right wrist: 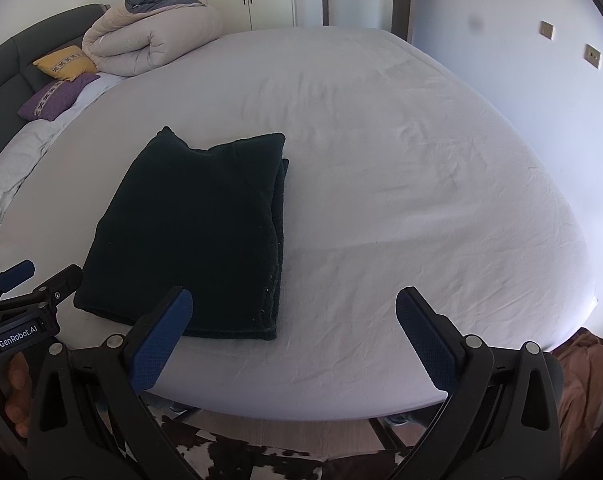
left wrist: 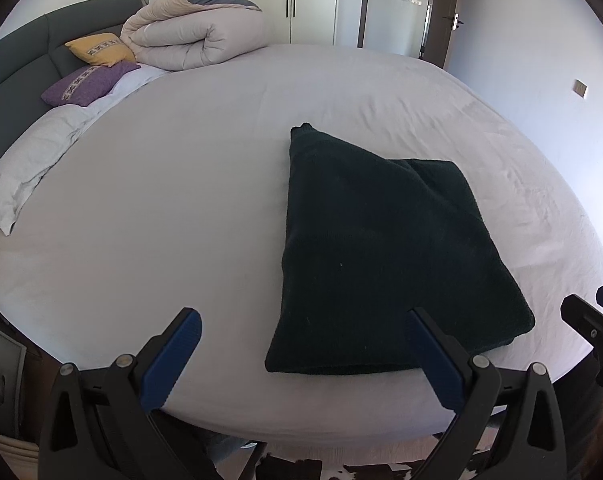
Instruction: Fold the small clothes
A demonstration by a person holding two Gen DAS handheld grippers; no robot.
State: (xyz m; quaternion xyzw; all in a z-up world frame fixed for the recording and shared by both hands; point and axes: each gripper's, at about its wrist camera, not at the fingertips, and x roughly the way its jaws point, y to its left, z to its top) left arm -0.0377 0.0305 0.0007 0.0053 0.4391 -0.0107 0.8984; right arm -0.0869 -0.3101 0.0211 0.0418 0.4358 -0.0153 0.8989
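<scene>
A dark, almost black knitted garment [left wrist: 385, 256] lies folded into a thick rectangle on the white bed sheet [left wrist: 181, 200]; it also shows in the right wrist view [right wrist: 197, 232]. My left gripper [left wrist: 301, 328] is open and empty, held above the near edge of the bed, its right finger over the garment's near corner. My right gripper [right wrist: 293, 312] is open and empty, just right of the garment's near edge. Each gripper shows at the side of the other's view, the right one [left wrist: 593, 320] and the left one [right wrist: 37, 280].
A rolled beige duvet [left wrist: 197, 36], a yellow cushion [left wrist: 101, 50], a purple cushion [left wrist: 87, 84] and a white pillow [left wrist: 33, 160] lie at the headboard end, far left. A cowhide rug [right wrist: 241, 452] and brown cloth [right wrist: 581, 380] lie beside the bed.
</scene>
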